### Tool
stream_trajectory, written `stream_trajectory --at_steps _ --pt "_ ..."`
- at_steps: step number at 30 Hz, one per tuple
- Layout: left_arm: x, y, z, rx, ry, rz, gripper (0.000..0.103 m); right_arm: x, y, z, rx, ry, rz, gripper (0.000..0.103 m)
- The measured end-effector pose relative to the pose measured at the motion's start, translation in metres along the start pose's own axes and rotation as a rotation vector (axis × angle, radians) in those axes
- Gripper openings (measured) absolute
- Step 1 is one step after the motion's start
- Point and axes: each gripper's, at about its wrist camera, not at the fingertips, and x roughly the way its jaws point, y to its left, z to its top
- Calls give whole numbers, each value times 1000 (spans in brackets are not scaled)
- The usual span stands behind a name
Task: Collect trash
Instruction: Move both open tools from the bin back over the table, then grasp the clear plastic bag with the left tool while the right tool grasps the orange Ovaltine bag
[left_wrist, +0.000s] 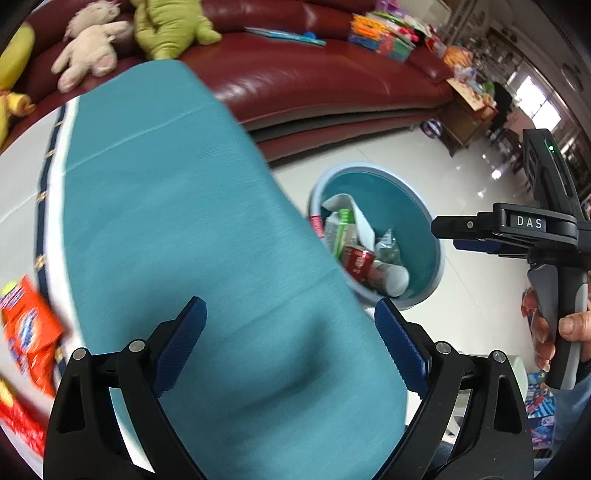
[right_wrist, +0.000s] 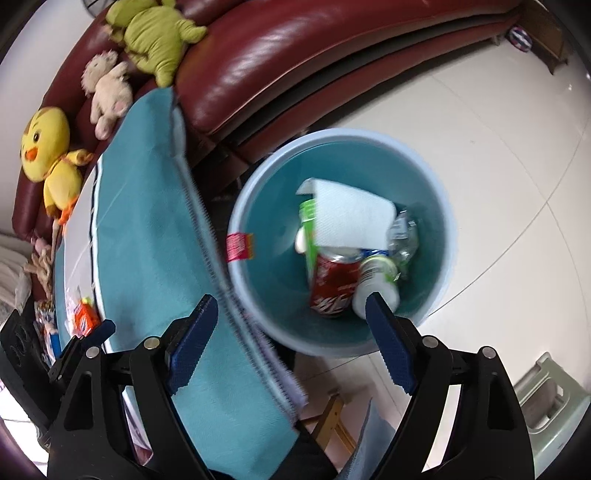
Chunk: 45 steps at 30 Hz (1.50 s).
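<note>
A round light-blue bin (right_wrist: 258, 177) stands on the floor beside the table and holds trash: a white paper towel (right_wrist: 351, 218), a red can (right_wrist: 332, 284), a white cup (right_wrist: 373, 291) and a crumpled clear bottle (right_wrist: 404, 236). My right gripper (right_wrist: 291, 300) hangs open over the bin's near rim with nothing between its fingers. My left gripper (left_wrist: 290, 303) is open above the teal tablecloth (left_wrist: 184, 221), also empty. Orange snack packets (left_wrist: 29, 328) lie on the table at its left. The bin (left_wrist: 369, 168) and the right gripper (left_wrist: 443, 234), held by a hand (left_wrist: 569, 328), show at the right.
A red leather sofa (left_wrist: 295, 74) with plush toys (left_wrist: 88, 48) curves behind the table. Toys and books (left_wrist: 384, 33) are piled at the sofa's far end. White tiled floor (right_wrist: 480, 147) lies around the bin. A pale green stool (right_wrist: 546, 398) stands at the lower right.
</note>
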Motion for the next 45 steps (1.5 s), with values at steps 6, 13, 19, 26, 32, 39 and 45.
stream_trajectory --at_steps 6,13,19,26,32,39,45 --pt "-35 43 -25 -78 -42 51 93 5 54 -17 -93 26 22 78" --pt "-78 93 -54 -169 -94 100 94 13 117 -36 -204 56 37 78" --pt "-114 138 -80 -206 -139 164 94 24 169 -50 -291 87 31 78" --pt "-143 192 -106 -273 -180 220 95 41 235 -65 -406 120 30 79" --pt "-153 234 -123 -328 -189 257 95 66 296 -78 -498 160 34 79" --pt "-156 272 -138 -391 -197 269 95 95 353 -88 -586 174 32 79" --pt "-158 297 -146 -443 -204 268 95 115 378 -93 -643 156 -1 79"
